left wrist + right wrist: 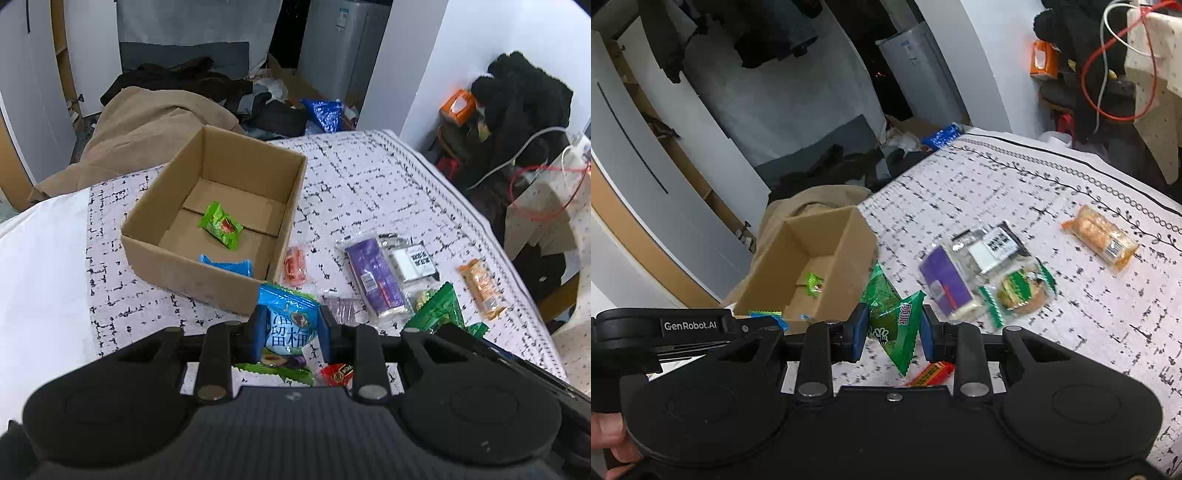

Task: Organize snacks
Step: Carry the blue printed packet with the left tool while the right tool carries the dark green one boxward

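My left gripper [291, 332] squeezes a blue bag [288, 317], my right gripper [894, 332] a green bag [897, 325]. I should drop both gently over the box [221, 206] at eleven o'clock.

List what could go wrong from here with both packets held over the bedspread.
1. The left gripper pinches only the lower part of the blue plum-candy packet; it may slip.
2. The right gripper holds the green packet near the cardboard box wall; it could snag the rim.
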Available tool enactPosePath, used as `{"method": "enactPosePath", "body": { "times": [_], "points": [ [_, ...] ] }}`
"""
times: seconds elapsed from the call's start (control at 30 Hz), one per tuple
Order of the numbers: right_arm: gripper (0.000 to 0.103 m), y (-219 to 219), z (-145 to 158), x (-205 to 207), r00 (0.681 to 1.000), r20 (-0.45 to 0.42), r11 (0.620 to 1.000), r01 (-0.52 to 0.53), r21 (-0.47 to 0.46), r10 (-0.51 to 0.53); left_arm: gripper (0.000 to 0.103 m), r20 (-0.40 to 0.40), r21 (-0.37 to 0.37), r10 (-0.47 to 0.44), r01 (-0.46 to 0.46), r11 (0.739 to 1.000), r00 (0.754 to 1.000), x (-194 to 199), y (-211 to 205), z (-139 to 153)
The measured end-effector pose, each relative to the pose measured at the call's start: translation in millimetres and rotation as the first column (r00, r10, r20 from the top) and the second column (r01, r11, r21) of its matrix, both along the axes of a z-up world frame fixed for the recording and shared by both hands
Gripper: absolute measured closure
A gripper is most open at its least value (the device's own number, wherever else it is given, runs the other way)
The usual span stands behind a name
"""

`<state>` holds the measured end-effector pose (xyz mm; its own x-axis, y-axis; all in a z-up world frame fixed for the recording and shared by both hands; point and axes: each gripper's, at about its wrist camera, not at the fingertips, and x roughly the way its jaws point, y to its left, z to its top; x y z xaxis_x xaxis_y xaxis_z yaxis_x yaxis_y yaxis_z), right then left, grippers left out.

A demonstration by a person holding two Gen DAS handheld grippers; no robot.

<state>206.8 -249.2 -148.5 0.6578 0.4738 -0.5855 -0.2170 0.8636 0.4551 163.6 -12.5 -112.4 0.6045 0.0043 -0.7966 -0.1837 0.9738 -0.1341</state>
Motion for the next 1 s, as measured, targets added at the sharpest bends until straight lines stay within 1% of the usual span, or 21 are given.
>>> {"method": "enactPosePath", "body": {
  "times": [0.2, 0.53, 0.73, 1.0],
  "points": [
    [0.074, 18.3, 9.5, 0.7, 1.000, 0.019, 1.000, -0.021, 0.007, 0.021, 0.075, 0.034, -0.028, 0.032, -0.031, 0.999, 0.999, -1.5, 28.7, 11.0],
    [0.074, 50.6, 17.5, 11.7, 0.998, 0.034, 0.999, -0.048, 0.010, 0.048, 0.077, 0.065, -0.058, 0.105, -0.102, 0.993, 0.992, 10.6, 74.0, 15.4],
    [0.074, 69.2, 15.1, 23.5, 0.997, 0.031, 0.998, -0.065, 0.021, 0.064, 0.078, 0.071, -0.079, 0.118, -0.113, 0.990, 0.990, 23.1, 88.8, 11.8],
    [0.074, 89.4, 12.4, 44.0, 0.997, 0.024, 0.995, -0.081, 0.053, 0.080, 0.078, 0.079, -0.087, 0.122, -0.115, 0.990, 0.989, 47.5, 98.9, 8.6]
  ]
}}
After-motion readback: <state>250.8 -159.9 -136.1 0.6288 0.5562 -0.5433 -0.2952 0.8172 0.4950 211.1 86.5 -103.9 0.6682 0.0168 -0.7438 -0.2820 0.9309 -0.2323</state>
